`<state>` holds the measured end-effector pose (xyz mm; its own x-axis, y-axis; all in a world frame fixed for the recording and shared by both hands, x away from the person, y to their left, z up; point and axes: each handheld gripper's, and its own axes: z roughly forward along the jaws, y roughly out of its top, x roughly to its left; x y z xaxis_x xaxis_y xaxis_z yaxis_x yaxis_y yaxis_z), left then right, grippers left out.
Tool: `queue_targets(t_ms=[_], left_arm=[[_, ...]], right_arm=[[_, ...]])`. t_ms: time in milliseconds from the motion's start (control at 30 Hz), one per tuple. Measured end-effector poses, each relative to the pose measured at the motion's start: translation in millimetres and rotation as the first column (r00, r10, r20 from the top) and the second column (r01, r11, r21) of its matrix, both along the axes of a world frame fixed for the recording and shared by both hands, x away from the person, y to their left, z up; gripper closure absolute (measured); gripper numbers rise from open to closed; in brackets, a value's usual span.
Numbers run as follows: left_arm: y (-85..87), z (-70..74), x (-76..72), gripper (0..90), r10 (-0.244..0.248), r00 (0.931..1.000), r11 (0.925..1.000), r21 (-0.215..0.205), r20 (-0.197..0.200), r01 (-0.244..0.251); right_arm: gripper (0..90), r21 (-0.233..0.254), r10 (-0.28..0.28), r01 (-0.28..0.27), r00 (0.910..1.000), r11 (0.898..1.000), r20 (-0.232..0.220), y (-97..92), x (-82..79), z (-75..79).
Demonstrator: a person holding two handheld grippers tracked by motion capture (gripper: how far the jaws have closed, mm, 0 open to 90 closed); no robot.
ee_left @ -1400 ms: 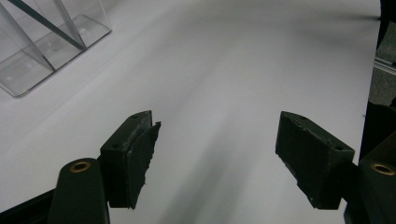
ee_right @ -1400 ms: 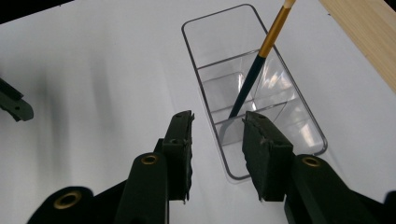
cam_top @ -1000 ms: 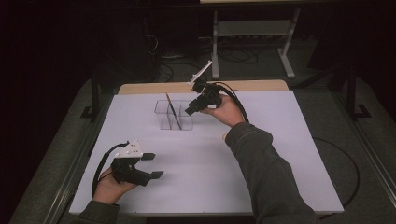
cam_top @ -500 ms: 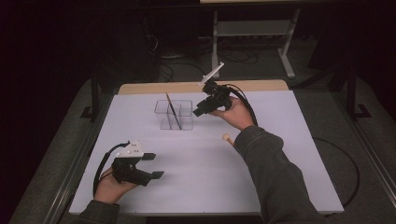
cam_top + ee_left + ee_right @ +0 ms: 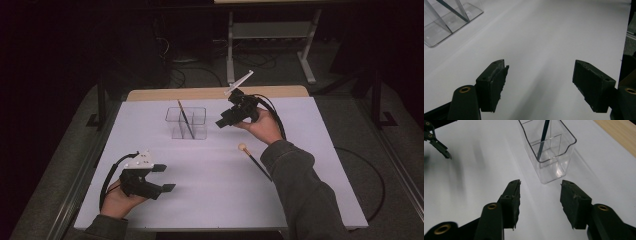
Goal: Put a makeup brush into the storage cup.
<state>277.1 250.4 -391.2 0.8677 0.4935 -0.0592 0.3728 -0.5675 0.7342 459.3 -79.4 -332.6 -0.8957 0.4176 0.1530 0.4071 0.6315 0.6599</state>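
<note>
So the job here looks like stashing long thin sticks in the clear plastic divided organizer box [image 5: 186,122] that sits toward the far middle of the white-covered desk [image 5: 215,200]. One dark thin stick with a pale tip [image 5: 184,117] is already in there, leaning at a slant against the divider, which makes sense since the box is much shorter than the stick and it can't stand straight.

The right tongs [image 5: 226,120] hang just to the right of the box, tilted toward it. Their jaws have just been opening and there's nothing between them; in the right gripper view the pads [image 5: 512,202] stand apart with bare desk in the gap and the box right ahead. My guess is a drop-off is done.

The second one, a dark stick with a round cream ball end [image 5: 254,159], lies flat on the desk near the person's right sleeve, well apart from the box. That's probably next, and being so thin and flat on the surface it could be fiddly to pinch.

The left tongs [image 5: 162,178] rest low at the near-left of the desk, jaws wide apart and holding nothing, parked out of the way.
</note>
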Motion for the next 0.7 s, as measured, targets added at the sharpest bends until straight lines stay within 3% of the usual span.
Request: queue_targets(t_ms=[400, 700], left_arm=[[-1.0, 0.8, -0.4, 23.7, 0.008, 1.0, 0.9998, -0.018, -0.002, -0.008], [-2.9, 1.4, -0.9, 22.8, 0.007, 1.0, 0.9998, -0.02, 0.001, -0.007]], right_arm=[[37.1, -0.004, -0.038, 0.038, 0.9988, 0.999, 0.031, -23.3, -18.9, 4.6], [37.1, 0.004, -0.063, 0.063, 0.9977, 0.998, 0.025, -41.6, -37.3, 1.4]])
